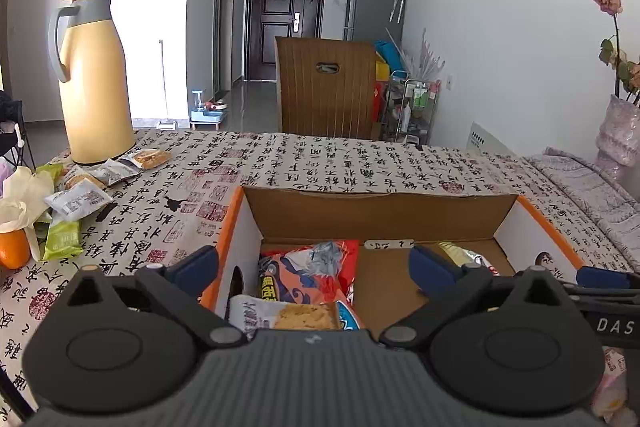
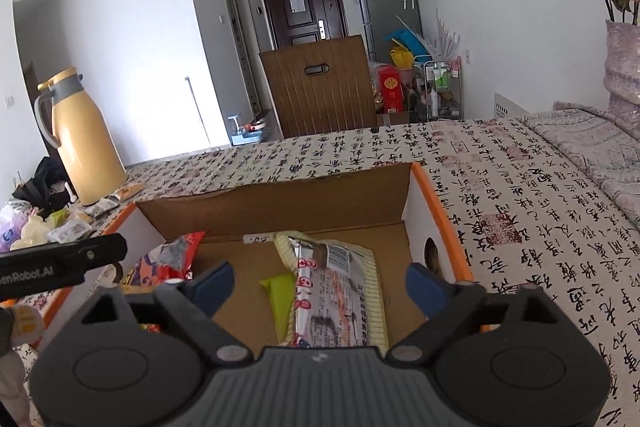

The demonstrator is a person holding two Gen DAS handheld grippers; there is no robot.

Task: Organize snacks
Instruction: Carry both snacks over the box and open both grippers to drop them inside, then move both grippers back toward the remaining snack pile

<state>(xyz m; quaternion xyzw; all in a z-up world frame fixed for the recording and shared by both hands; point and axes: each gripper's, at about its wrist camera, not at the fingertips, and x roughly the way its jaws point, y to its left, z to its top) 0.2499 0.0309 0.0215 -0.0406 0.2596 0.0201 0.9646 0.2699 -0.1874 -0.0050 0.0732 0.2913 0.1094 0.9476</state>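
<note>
tablecloth (image 1: 320,163) orange (image 1: 14,249) appears only leftward; green packet (image 2: 280,291) rightward.

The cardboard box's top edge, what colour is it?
Orange, running along the rim of the cardboard box above white side walls; the right wrist view shows it best.

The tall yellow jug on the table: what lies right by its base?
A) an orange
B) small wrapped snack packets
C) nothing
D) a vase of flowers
B: small snack packets lie against the foot of the yellow jug on the patterned tablecloth.
</note>
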